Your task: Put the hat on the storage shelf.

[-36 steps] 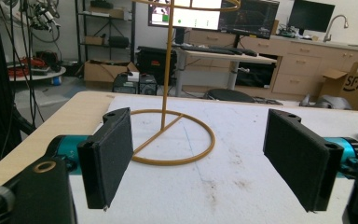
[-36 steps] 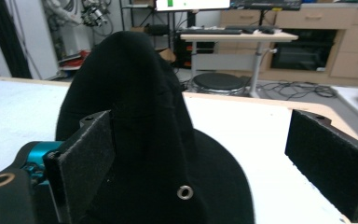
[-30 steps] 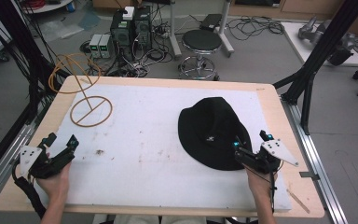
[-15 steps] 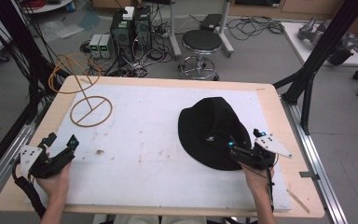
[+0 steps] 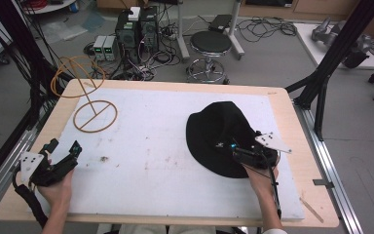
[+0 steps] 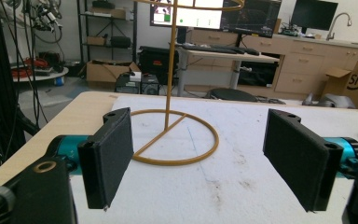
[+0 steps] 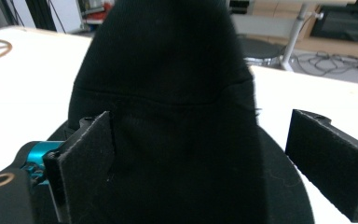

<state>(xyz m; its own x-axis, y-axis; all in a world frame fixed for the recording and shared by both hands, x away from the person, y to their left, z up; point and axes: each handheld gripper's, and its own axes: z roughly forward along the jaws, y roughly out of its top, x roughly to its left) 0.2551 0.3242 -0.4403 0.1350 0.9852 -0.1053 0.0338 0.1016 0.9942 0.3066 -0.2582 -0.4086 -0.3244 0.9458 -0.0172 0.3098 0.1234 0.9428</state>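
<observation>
White padding (image 5: pixel 165 161) is spread over a wooden table (image 5: pixel 292 112), with a stool (image 5: pixel 210 45) and computer cases (image 5: pixel 136 29) seen on the floor beyond it at 12 o'clock. A black bucket hat (image 5: pixel 219 134) is laid at the 3 o'clock side of the padding. The right gripper (image 5: pixel 238 152) is held over the hat's near brim, at about 5 o'clock of the crown, with its jaws spread wide; in the right gripper view the hat (image 7: pixel 168 93) is seen between and beyond the pads. The left gripper (image 5: pixel 64 157) is held at 8 o'clock, jaws wide apart, nothing between them. A gold wire stand (image 5: pixel 95 115) is placed at 10 o'clock, well apart from the hat, and is seen ahead of the left gripper's jaws (image 6: pixel 177 135).
</observation>
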